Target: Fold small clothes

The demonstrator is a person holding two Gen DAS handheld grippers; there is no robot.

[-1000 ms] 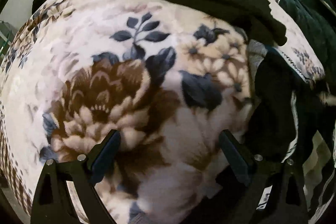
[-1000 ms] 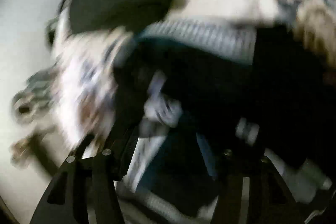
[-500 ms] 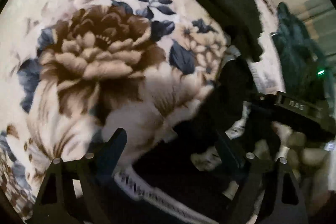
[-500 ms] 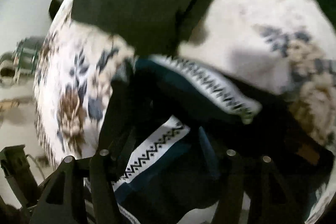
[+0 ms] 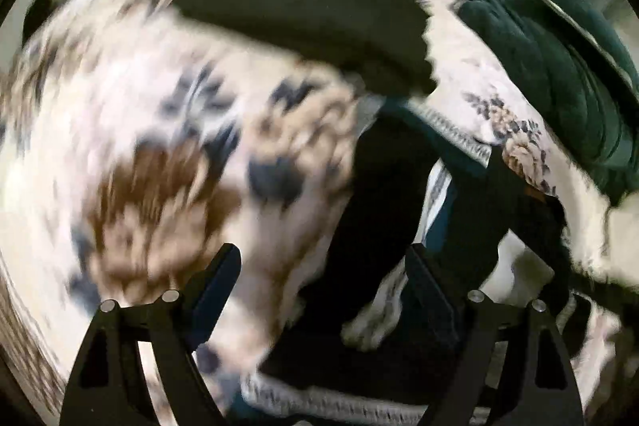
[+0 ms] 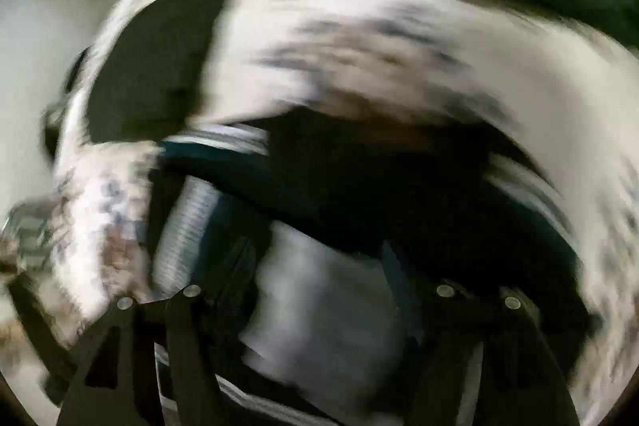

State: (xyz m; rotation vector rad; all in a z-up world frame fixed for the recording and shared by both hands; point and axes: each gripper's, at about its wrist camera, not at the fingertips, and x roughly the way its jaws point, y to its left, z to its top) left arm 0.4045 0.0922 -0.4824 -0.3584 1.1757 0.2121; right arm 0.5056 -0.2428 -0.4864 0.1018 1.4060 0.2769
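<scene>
A floral blanket [image 5: 167, 130] covers the bed, with a flat black cloth [image 5: 303, 14] at its far side and a green heap [image 5: 551, 58] to the right. The dark garment [image 5: 383, 194] with patterned trim lies crumpled near the front, right of centre in the left view. The left tool [image 5: 319, 290] stands apart, empty, garment beside its right finger. The right tool [image 6: 319, 290] is directly over the garment, so nearer; blur hides whether it grips.
</scene>
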